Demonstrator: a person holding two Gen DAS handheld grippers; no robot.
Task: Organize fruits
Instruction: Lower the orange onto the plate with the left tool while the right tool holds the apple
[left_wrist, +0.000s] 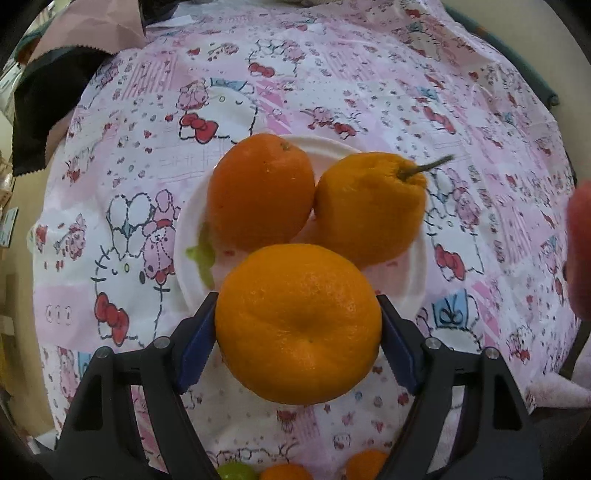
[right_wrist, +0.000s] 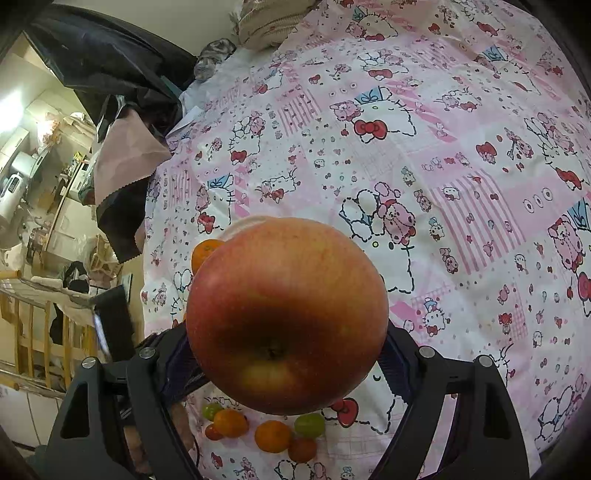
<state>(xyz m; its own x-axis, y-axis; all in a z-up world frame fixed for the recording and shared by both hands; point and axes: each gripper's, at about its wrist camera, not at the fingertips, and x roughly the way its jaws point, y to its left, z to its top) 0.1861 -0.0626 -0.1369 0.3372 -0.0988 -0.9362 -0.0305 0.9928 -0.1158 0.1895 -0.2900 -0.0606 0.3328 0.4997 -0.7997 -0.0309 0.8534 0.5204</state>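
— Pink cartoon-print cloth (left_wrist: 369, 74) covers the whole bench, and the white plate (left_wrist: 192, 206) sits in the middle of it. What is on the plate?

— Two oranges: a round one (left_wrist: 260, 190) toward its far left and a knobbly one with a stem (left_wrist: 369, 206) touching it on the right. A green smear marks the plate's left rim.

— And the left claw (left_wrist: 298, 332)?

— Closed around a third orange (left_wrist: 298, 332), blue pads pressed to both its sides, held above the plate's near edge.

— So which step is this?

— My reading: the orange is being carried in to join the other two. The free spot is the plate's near part, so the next move calls for lowering it there without knocking the pair, then spreading the fingers.

— The right claw (right_wrist: 286, 347)?

— Clamped on a red apple (right_wrist: 286, 314), lifted off the cloth to the right of the plate; only a sliver of plate rim (right_wrist: 243, 223) shows behind it.

— Anything left over?

— Small orange, red and green fruits (right_wrist: 266, 432) lie on the cloth on the near side of the plate, under the apple. They probably need sorting afterwards.
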